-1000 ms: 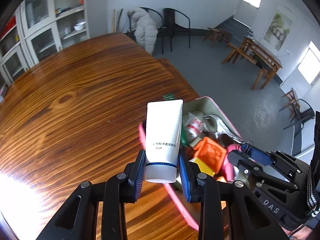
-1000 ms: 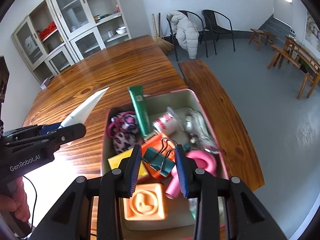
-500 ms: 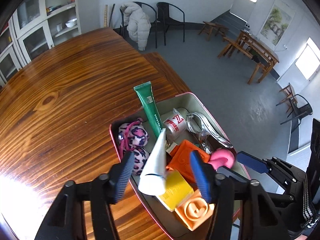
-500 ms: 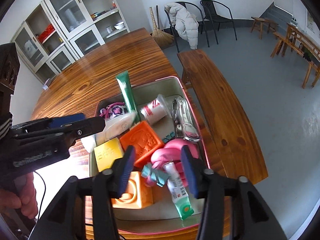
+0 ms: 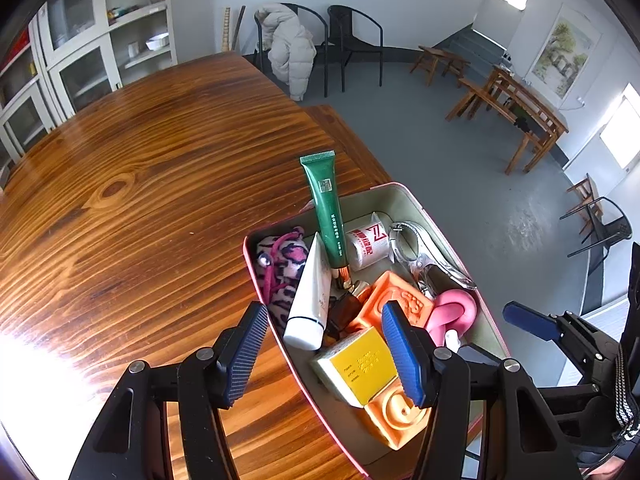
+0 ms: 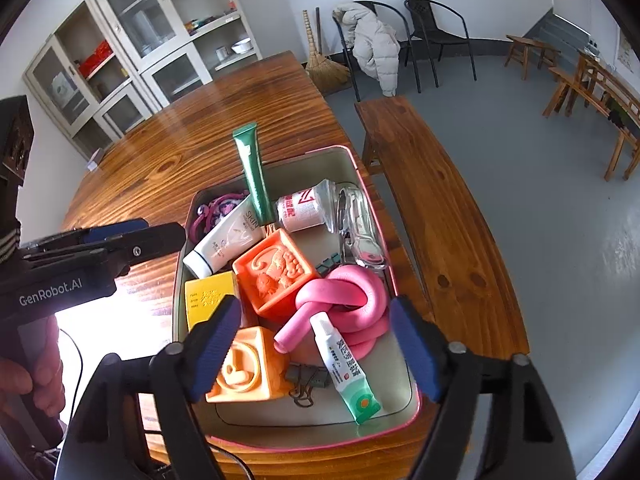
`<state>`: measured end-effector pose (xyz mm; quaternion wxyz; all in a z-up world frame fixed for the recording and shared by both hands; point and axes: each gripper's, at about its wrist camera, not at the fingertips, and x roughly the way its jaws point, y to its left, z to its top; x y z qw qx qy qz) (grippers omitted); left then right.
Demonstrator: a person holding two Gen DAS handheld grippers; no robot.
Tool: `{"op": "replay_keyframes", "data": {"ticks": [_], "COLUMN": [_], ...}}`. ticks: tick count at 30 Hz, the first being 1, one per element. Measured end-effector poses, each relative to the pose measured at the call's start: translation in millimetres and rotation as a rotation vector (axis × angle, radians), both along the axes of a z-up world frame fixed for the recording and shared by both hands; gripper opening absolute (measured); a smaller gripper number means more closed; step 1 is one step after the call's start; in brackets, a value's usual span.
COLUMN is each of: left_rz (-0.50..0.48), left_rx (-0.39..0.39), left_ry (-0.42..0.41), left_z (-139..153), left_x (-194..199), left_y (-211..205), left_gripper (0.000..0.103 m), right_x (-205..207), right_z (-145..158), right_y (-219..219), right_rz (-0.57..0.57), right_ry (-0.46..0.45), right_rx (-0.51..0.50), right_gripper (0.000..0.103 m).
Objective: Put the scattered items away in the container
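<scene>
A pink-rimmed tray [image 6: 352,160] [image 5: 404,194] on the wooden table holds several items. A white tube [image 5: 310,300] [image 6: 228,238] lies in it beside a green tube [image 5: 326,208] [image 6: 252,176]. A green binder clip [image 6: 306,376] lies near the tray's front, by a small white-green tube [image 6: 346,370]. A pink knotted tube [image 6: 344,300], orange blocks [image 6: 274,272] and a yellow box [image 5: 360,364] lie there too. My left gripper [image 5: 326,354] is open and empty above the tray's near edge. My right gripper [image 6: 316,350] is open and empty above the tray.
The wooden table [image 5: 140,184] stretches left of the tray. A wooden bench [image 6: 436,216] runs along the table's right side. Cabinets [image 6: 132,60] stand behind the table, and chairs [image 6: 384,40] stand on the floor beyond.
My left gripper opened and dropped the white tube into the tray. My right gripper opened and let go of the green binder clip, which now lies in the tray. Both grippers have pulled back.
</scene>
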<state>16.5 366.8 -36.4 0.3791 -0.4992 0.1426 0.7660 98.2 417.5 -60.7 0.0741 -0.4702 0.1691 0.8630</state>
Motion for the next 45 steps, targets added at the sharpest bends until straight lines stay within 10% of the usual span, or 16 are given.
{"op": "replay_keyframes", "data": {"ticks": [3,12,45], "left_rz": [0.02,0.017,0.011], "left_rx": [-0.012,-0.059,-0.073], "left_ry": [0.019,0.019,0.063], "left_z": [4.9,6.9,19.0], "left_x": [2.4,15.7,33.8], "left_y": [-4.7,-7.3,-3.9], "left_gripper": [0.095,0.102,0.102], "right_x": [1.7,15.1,22.9], "right_z": [1.3,4.9,11.7], "right_y": [-3.1,-10.4,-17.0], "right_rz": [0.024,0.069,0.079], "right_ry": [-0.021,-0.069,-0.059], "right_rx": [0.012,0.029,0.072], "right_gripper": [0.082,0.082,0.083]}}
